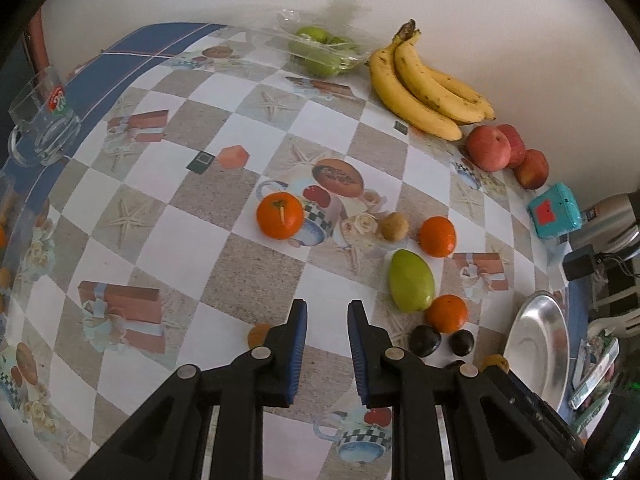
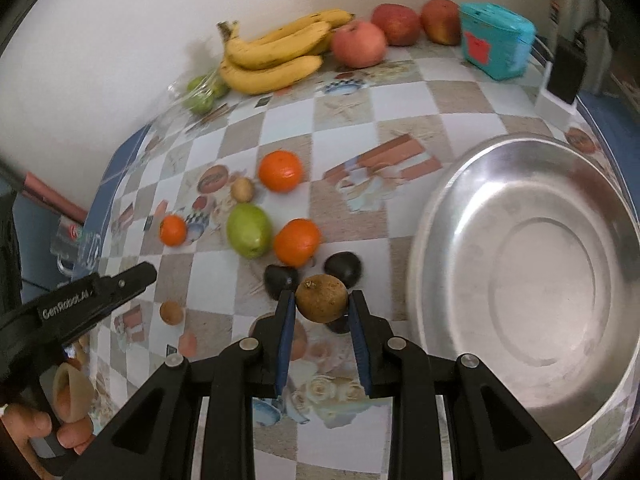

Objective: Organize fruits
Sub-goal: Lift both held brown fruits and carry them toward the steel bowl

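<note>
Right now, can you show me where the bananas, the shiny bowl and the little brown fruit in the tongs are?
bananas (image 2: 276, 56): right wrist view, on the middle of the bunch.
shiny bowl (image 2: 440, 220): right wrist view, on its left rim.
little brown fruit (image 2: 322, 298): right wrist view, on its middle, between the tongs.

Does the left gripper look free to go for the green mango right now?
Probably yes. The left gripper is shut with nothing in it, and the green mango lies close ahead to its right, its near side uncovered, though an orange sits right beside it.

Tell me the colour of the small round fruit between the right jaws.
Brownish tan, speckled: the small round fruit, clearest in the right wrist view.
</note>
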Tool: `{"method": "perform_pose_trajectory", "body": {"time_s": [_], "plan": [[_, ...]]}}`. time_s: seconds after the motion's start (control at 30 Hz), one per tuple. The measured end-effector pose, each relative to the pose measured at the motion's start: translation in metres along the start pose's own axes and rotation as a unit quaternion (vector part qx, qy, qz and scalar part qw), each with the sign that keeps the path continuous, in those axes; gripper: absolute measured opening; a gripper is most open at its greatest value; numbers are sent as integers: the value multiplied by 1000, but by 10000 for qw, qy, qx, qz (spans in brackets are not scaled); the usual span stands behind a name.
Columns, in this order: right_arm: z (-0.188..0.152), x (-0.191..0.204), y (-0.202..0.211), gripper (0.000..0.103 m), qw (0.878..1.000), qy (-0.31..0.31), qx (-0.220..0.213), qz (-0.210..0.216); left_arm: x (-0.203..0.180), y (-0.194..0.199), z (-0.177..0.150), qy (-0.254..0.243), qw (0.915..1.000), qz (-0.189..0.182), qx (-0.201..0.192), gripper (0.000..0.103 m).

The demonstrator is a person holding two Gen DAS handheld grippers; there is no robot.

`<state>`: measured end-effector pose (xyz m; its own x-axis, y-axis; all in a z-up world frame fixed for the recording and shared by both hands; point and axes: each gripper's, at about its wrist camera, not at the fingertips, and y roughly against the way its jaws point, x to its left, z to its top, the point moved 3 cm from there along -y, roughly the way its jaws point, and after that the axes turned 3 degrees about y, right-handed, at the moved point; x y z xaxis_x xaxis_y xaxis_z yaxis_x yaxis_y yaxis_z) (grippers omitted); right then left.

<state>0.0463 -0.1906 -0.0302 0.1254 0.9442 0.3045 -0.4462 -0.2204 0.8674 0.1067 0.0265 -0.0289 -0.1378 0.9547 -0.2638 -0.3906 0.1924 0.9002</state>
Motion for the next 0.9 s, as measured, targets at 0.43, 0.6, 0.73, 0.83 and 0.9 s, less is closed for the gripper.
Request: {"method": "perform_pose_trajectory", "body": {"time_s": [0.43,0.6,0.73,0.83,0.9], "plan": [[1,-7,2,28,10000,-69,-5,-54,35,4,3,272,9995,93,139,24],[-1,0,0,28,10000,1,38,48,46,-4,-3,295,9986,320,290,26],[-1,-1,0,28,9997,-83,57,223,49,-20,-9,397,9971,286,576,27],[-1,-3,-1,28,9996,-141,67,220,47,-25,-11,346,9969,363,609,27],[-1,-3,-1,28,9997,-146,64,207,46,-32,-13,292,9962,426,696,27]]}}
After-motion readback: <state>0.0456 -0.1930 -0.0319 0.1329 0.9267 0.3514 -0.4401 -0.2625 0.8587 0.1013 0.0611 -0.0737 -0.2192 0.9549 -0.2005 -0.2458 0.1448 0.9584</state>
